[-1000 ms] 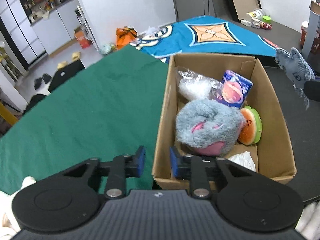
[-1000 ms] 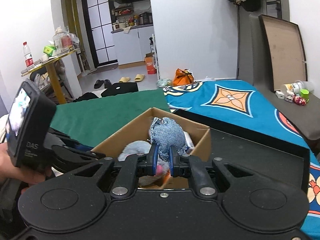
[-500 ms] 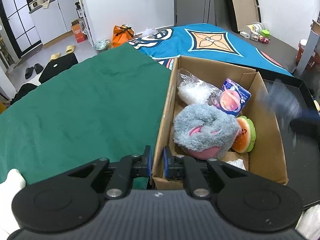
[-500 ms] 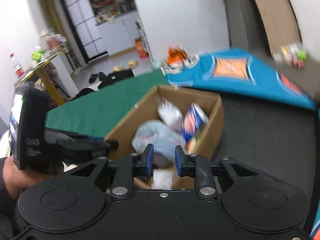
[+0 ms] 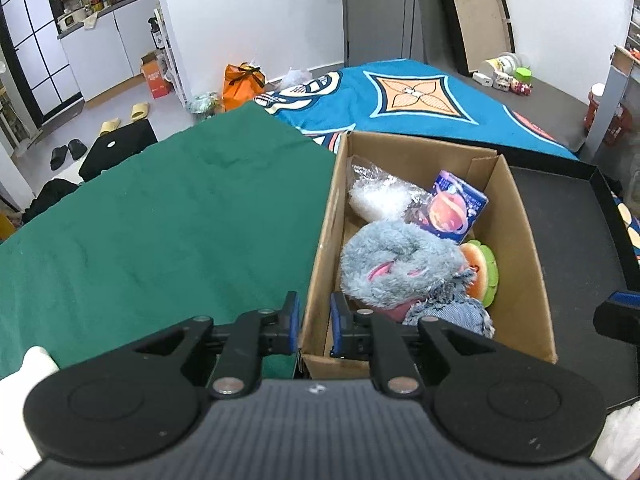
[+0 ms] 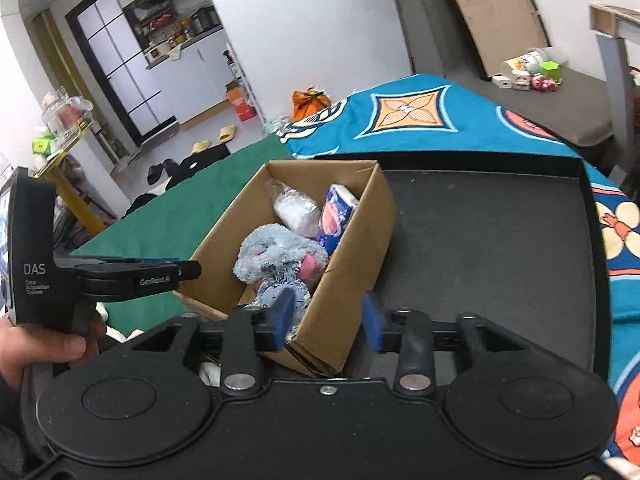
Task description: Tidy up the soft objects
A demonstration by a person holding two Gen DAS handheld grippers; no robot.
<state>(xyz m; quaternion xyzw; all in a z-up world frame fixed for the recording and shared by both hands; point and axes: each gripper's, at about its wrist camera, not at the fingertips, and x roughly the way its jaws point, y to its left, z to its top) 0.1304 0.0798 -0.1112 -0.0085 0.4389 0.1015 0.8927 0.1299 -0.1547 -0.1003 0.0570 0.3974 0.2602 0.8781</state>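
Note:
A cardboard box point(image 5: 524, 248) point(image 6: 360, 240) holds a grey-blue plush point(image 5: 396, 264) point(image 6: 276, 256), a clear bag of white stuffing point(image 5: 378, 198) point(image 6: 294, 210), a blue packet point(image 5: 458, 208) point(image 6: 336, 216) and a burger-shaped toy point(image 5: 480, 270). A denim toy point(image 5: 448, 306) point(image 6: 280, 292) lies in the box's near end. My left gripper point(image 5: 314, 324) has its jaws either side of the box's near left wall; it also shows in the right wrist view point(image 6: 188, 270). My right gripper point(image 6: 326, 320) is open and empty, straddling the box's near right corner.
The box stands between a green cloth point(image 5: 160, 216) on the left and a black tray point(image 6: 500, 240) on the right. A blue patterned cloth point(image 5: 400, 100) lies behind. Small items point(image 5: 504, 76) sit at the far right.
My right gripper has opened and let go of the denim toy, which now lies in the box. My left gripper's jaws closed around the box's left wall and have since eased slightly apart.

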